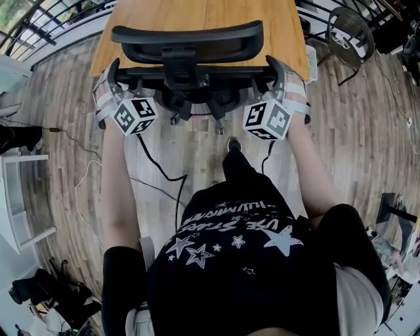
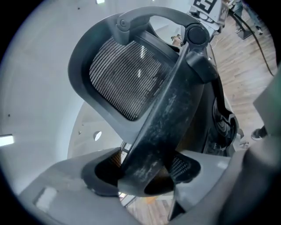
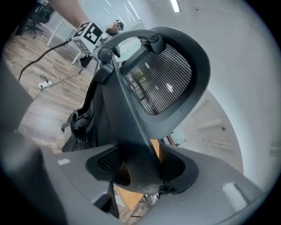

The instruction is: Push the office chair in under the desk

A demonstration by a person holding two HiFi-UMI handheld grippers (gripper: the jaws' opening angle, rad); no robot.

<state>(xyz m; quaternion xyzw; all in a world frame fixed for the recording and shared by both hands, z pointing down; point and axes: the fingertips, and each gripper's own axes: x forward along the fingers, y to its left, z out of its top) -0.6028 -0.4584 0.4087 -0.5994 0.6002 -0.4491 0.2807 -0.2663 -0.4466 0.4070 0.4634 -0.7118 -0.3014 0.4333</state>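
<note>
The black office chair (image 1: 187, 39) stands in front of me, its mesh headrest over the near edge of the wooden desk (image 1: 197, 13). My left gripper (image 1: 113, 73) is shut on the left end of the chair's back frame (image 1: 197, 77). My right gripper (image 1: 277, 69) is shut on the right end. In the left gripper view, the dusty black frame edge (image 2: 167, 118) runs between the pads of the left gripper (image 2: 145, 173), with the mesh headrest (image 2: 123, 74) above. The right gripper (image 3: 140, 169) clamps the frame edge (image 3: 129, 127) the same way.
A black round wire item (image 1: 351, 33) stands on the wood floor to the right of the desk. White furniture (image 1: 20, 197) sits at the left, and cables (image 1: 85, 184) trail over the floor. My foot (image 1: 233, 146) is just behind the chair base.
</note>
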